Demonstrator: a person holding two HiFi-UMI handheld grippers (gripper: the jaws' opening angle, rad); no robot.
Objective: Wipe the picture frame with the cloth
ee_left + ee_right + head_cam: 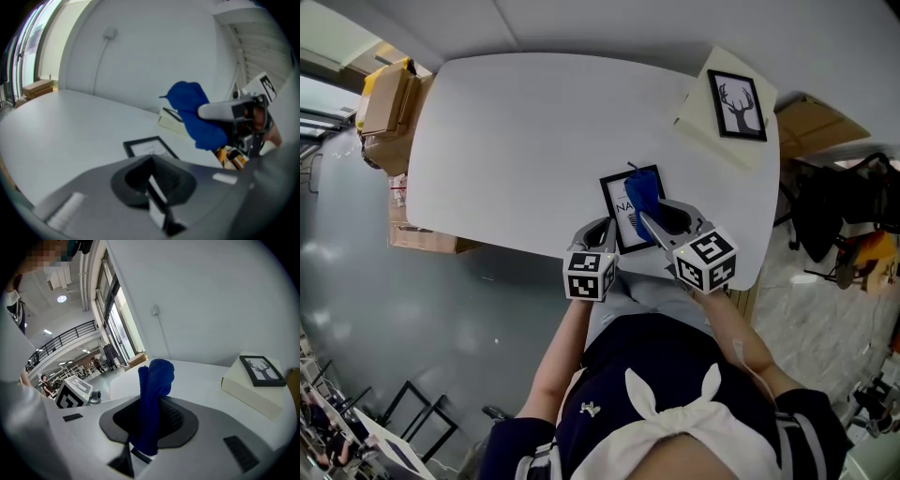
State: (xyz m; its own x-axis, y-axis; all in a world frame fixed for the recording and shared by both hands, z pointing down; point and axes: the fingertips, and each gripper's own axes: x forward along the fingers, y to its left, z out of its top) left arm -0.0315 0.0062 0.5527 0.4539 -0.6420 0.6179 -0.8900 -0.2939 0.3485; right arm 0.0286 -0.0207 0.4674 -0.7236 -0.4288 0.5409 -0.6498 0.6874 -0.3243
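A small black-edged picture frame (621,217) lies flat on the white table (525,141) near its front edge; the left gripper view shows it as the frame (149,147) just beyond that gripper's nose. My right gripper (651,223) is shut on a blue cloth (642,192), which sticks up from its jaws and hangs over the frame's right part. In the right gripper view the cloth (153,394) stands between the jaws. My left gripper (602,231) sits at the frame's left edge, jaws together with nothing seen between them. The cloth (194,117) also shows in the left gripper view.
A cream box (705,124) at the table's far right corner carries a second frame with a deer print (737,105). Cardboard boxes (389,103) stand off the table's left end. A dark chair (834,211) and clutter lie beyond the right edge.
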